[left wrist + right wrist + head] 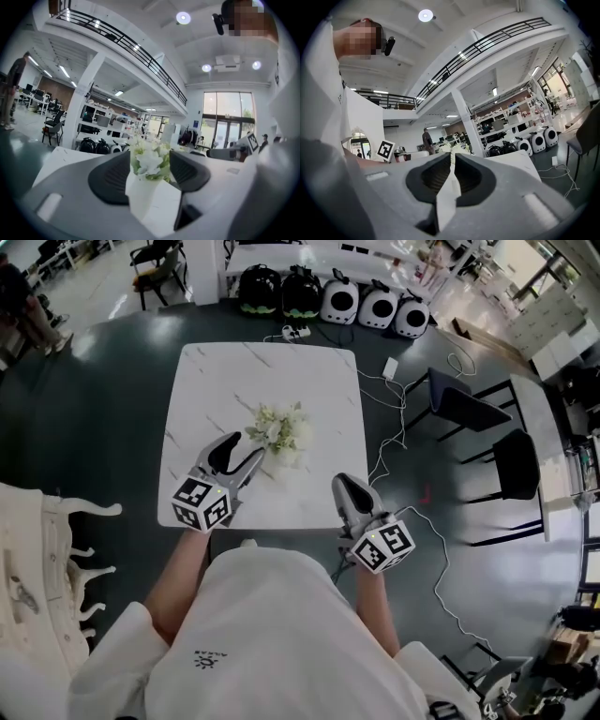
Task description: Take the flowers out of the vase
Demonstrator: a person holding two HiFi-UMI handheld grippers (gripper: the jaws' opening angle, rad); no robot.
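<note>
Now L gripper spread around vase w/ flowers; R gripper pressed together, empty.

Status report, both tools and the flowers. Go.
Left tool open, lined up on the vase, not gripping. Right tool shut, empty, by the table near edge. Flowers in the vase. Nothing in the way.

Head view: steeply down over table. Gripper views: level, both facing flowers.
</note>
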